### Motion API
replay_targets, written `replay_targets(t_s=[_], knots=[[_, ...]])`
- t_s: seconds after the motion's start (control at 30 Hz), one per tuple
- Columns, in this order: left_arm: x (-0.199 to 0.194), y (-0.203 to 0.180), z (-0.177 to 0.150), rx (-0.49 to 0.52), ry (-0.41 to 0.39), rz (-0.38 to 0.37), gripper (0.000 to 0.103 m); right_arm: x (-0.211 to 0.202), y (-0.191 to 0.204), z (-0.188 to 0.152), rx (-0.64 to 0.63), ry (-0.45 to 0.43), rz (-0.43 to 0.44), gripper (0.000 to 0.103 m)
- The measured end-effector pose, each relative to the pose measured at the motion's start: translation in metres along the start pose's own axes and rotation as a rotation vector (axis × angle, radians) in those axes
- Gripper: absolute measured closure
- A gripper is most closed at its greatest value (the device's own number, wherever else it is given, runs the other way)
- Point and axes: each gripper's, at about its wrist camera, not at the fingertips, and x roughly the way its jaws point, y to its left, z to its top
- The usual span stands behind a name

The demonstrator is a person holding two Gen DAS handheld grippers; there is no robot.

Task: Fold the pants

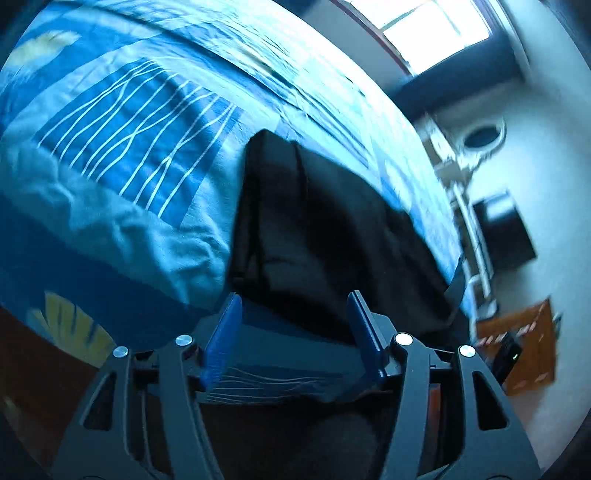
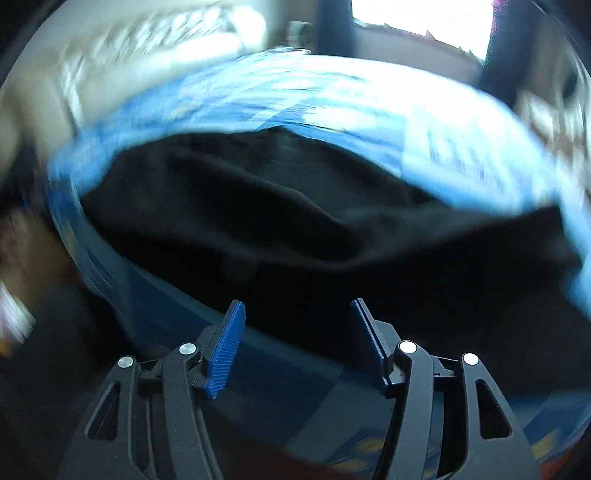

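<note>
Black pants (image 1: 325, 229) lie folded on a bed with a blue patterned cover (image 1: 140, 155). In the left wrist view my left gripper (image 1: 293, 299) stands open just short of the pants' near edge, its blue pads (image 1: 221, 347) apart with only cloth and bed cover behind the gap. In the blurred right wrist view the pants (image 2: 295, 221) spread wide across the bed cover (image 2: 332, 96). My right gripper (image 2: 297, 306) is open over their near edge, and nothing is pinched between its pads (image 2: 227, 350).
The bed's right edge drops to a pale floor (image 1: 535, 184). On that floor are a white rack (image 1: 476, 236), a dark box (image 1: 506, 229) and an orange-brown box (image 1: 524, 350). A bright window (image 1: 436, 33) is at the far end. A pale wall (image 2: 110, 48) lies beyond the bed.
</note>
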Motion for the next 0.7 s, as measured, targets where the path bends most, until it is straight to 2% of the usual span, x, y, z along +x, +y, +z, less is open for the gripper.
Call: replay_targets(t_s=[0.1,0.2,0.3,0.4,0.47,0.5,0.53,0.57,0.6,0.63,0.67,0.7], knots=[[0.007,-0.005,0.002,-0.015,-0.012,0.009,0.045,-0.001,-0.034,0.001,0.267,-0.007,0.154,0.044],[0.02,-0.013,0.004,-0.04,0.004,0.017,0.045,0.006,-0.049,0.0,0.422,-0.002,0.256,0.044],[0.03,-0.018,0.005,-0.062,-0.002,0.045,0.045,0.016,-0.053,-0.007,0.521,0.009,0.33,0.044],[0.037,-0.021,0.006,-0.062,-0.002,0.101,0.047,0.03,-0.045,-0.003,0.562,0.021,0.34,0.044],[0.038,-0.023,0.006,-0.046,-0.006,0.154,0.065,0.032,-0.046,-0.004,0.592,0.016,0.344,0.044],[0.039,-0.024,0.006,-0.03,-0.005,0.203,0.077,0.032,-0.048,-0.002,0.615,0.01,0.351,0.044],[0.038,-0.021,0.008,-0.029,-0.005,0.213,0.083,0.032,-0.048,-0.001,0.643,0.001,0.352,0.044],[0.037,-0.019,0.008,-0.034,-0.007,0.215,0.084,0.033,-0.05,0.0,0.657,0.0,0.338,0.046],[0.036,-0.016,0.009,-0.05,-0.01,0.217,0.087,0.035,-0.05,0.001,0.664,0.005,0.302,0.06],[0.035,-0.013,0.009,-0.058,-0.011,0.218,0.089,0.037,-0.051,0.002,0.662,0.013,0.282,0.082],[0.034,-0.012,0.009,-0.068,-0.014,0.219,0.09,0.038,-0.05,0.0,0.66,0.026,0.278,0.09],[0.032,-0.011,0.009,-0.066,-0.02,0.228,0.09,0.039,-0.048,-0.002,0.665,0.033,0.272,0.091]])
